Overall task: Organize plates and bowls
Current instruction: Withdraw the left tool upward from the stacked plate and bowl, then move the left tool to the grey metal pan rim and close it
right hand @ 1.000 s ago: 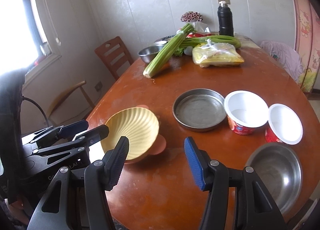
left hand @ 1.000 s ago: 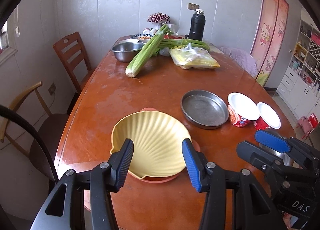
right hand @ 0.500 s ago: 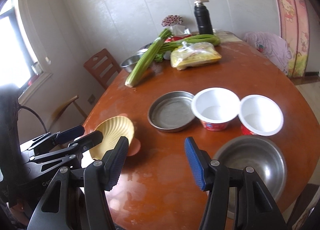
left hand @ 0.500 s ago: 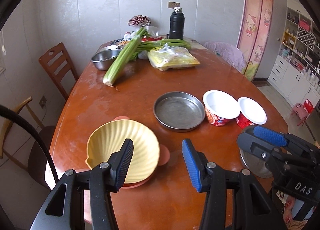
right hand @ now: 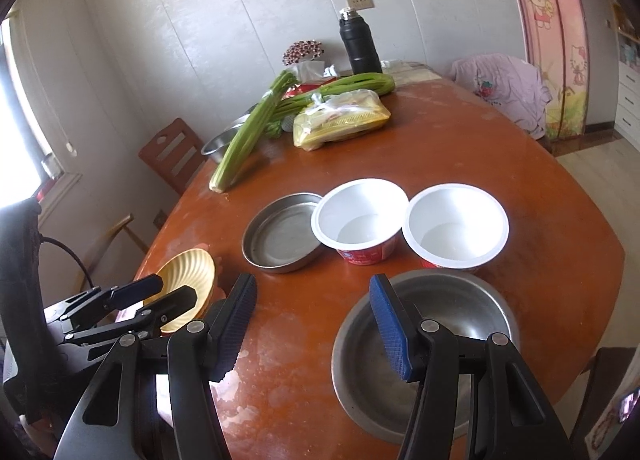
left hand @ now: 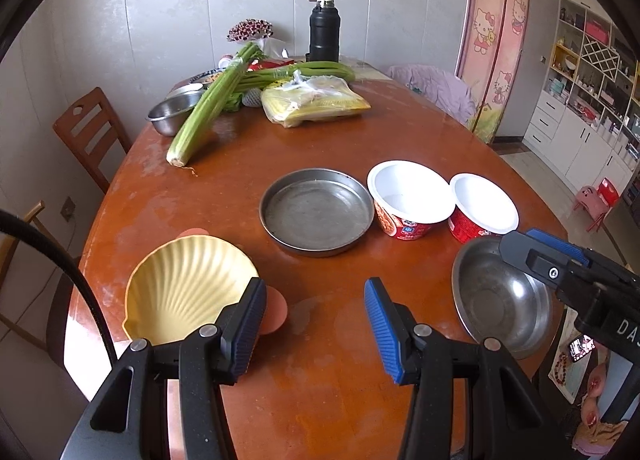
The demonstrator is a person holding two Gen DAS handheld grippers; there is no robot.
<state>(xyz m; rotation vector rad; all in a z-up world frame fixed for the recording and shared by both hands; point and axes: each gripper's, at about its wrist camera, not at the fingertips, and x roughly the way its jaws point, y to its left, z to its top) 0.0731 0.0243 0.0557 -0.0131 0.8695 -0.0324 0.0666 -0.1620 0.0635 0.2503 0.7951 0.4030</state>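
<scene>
A yellow shell-shaped bowl [left hand: 188,288] sits on an orange plate [left hand: 274,310] at the table's near left; it also shows in the right wrist view [right hand: 188,274]. A flat steel pan [left hand: 316,210] [right hand: 286,236] lies mid-table beside two white paper bowls [left hand: 410,196] [left hand: 484,204] [right hand: 360,212] [right hand: 454,222]. A steel bowl [left hand: 492,296] [right hand: 448,312] sits near right. My left gripper [left hand: 314,318] is open and empty above bare table. My right gripper [right hand: 314,322] is open and empty, its right finger over the steel bowl's near rim.
At the table's far end lie celery [left hand: 212,108], a yellow bag [left hand: 316,100], a steel bowl [left hand: 172,112] and a black flask [left hand: 324,30]. A wooden chair [left hand: 90,128] stands at the left. The table [left hand: 240,164] curves to near edges at left and right.
Both grippers have swung right. The shell bowl has slid from between the left fingers to their left. The steel bowl has come under the right gripper. Both stay open.
</scene>
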